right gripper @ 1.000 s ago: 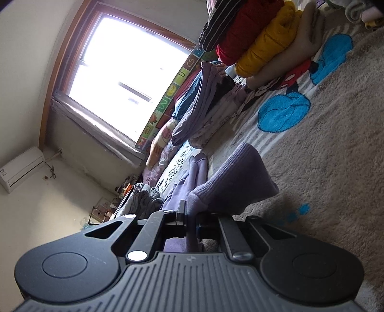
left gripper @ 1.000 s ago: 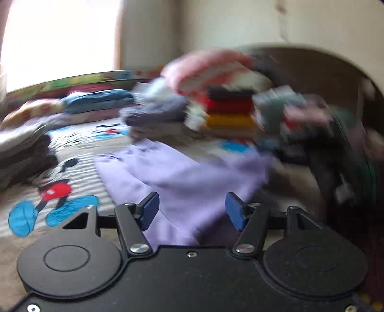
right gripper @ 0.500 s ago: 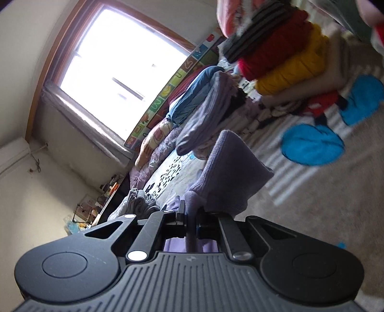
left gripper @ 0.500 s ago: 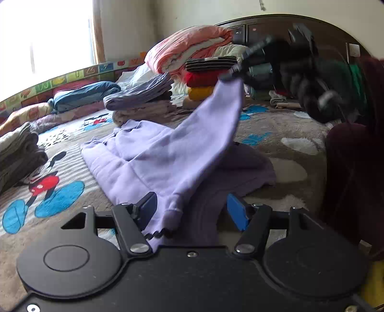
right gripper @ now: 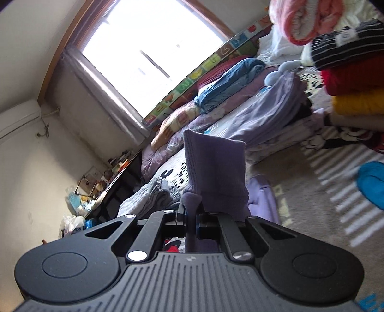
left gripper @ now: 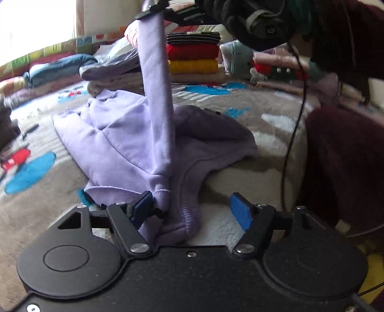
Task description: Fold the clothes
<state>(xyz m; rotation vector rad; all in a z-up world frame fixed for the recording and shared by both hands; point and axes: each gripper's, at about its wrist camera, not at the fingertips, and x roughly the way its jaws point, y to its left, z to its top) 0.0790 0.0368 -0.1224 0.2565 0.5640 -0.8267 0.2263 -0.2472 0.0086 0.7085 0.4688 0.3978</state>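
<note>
A lilac sweatshirt (left gripper: 115, 134) lies crumpled on the cartoon-print blanket (left gripper: 240, 175). One sleeve (left gripper: 156, 96) stands stretched straight up from it. My right gripper (left gripper: 150, 13) is at the top of the left wrist view, shut on that sleeve's cuff. In the right wrist view the cuff (right gripper: 216, 168) sticks up from the shut right gripper (right gripper: 190, 216). My left gripper (left gripper: 192, 207) is low at the garment's near edge and its jaws are opening. The ribbed hem (left gripper: 189, 211) lies between them, against the left pad (left gripper: 144, 204) only; the right pad is clear of it.
A stack of folded striped, red and yellow clothes (left gripper: 192, 57) stands behind the sweatshirt, with more folded piles (left gripper: 108, 69) to its left. A person's dark red clothing (left gripper: 340, 168) and a black cable (left gripper: 295, 124) fill the right side. A window (right gripper: 148, 48) is far left.
The right gripper has risen with the cuff, pulling the sleeve from slanted to upright. The left gripper has sunk toward the hem and its jaws have spread wider.
</note>
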